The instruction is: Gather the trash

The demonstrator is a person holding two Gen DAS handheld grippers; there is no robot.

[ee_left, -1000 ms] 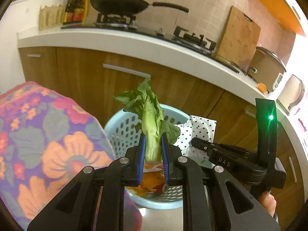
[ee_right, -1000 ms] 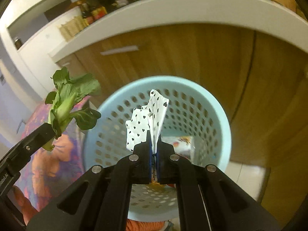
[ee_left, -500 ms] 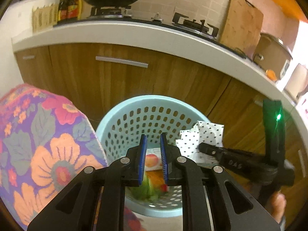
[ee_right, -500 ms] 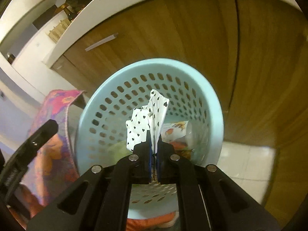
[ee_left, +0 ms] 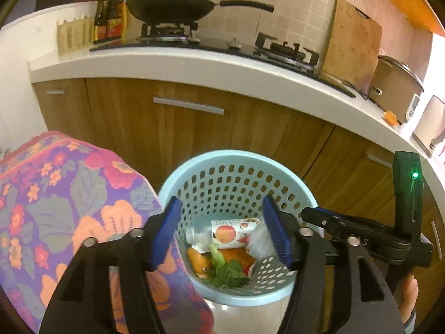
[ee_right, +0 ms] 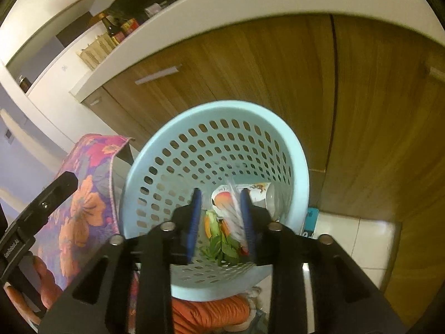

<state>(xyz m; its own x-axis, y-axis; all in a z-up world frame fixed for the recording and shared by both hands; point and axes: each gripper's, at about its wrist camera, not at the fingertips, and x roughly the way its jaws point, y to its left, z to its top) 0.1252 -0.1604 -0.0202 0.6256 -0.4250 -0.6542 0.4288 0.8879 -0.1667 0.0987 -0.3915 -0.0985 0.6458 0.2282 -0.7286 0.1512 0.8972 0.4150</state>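
Both my left gripper (ee_left: 222,231) and right gripper (ee_right: 221,220) hang spread and empty directly above the blue perforated basket (ee_left: 194,172). The trash lies straight below: the leafy green (ee_left: 225,274), the peach-labelled bottle (ee_left: 230,233), and a blurred white scrap (ee_right: 235,214) between my right jaws.

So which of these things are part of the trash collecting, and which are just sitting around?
Part of the job:
- blue basket
- leafy vegetable
- peach-label bottle
- blurred white paper
- left tool, open
- right tool, open

Just lying about:
- wok
- cutting board
- rice cooker
- floral cloth
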